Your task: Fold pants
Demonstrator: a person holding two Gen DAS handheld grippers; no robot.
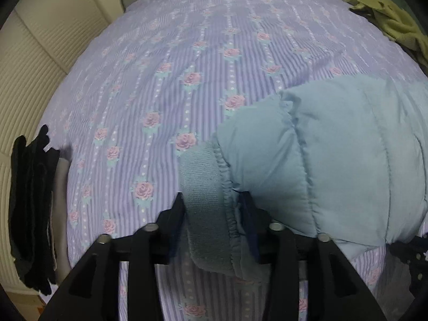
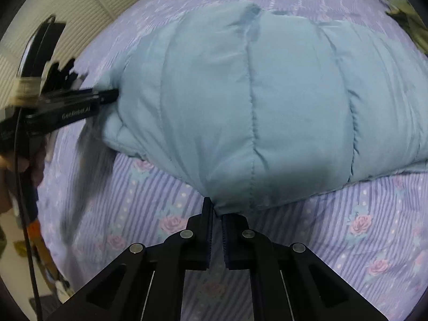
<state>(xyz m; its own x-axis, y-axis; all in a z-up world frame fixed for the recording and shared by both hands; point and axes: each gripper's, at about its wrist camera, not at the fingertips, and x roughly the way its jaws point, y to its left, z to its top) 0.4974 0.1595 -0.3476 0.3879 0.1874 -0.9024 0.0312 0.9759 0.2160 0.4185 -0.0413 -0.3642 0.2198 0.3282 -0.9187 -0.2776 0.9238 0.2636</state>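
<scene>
Pants (image 2: pixel 240 101), pale blue and quilted, lie across a floral bedspread (image 1: pixel 160 80). Left gripper (image 1: pixel 214 203) clamps the ribbed waistband end; right gripper (image 2: pixel 218 211) pinches the near hem, fingers nearly together. Their long axis runs sideways between both grippers. Open bedspread beyond; olive cloth (image 1: pixel 388 13) far right.

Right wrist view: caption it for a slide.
Right gripper pinches the quilted blue pants over the floral bedsheet; left gripper grips their far edge.
</scene>
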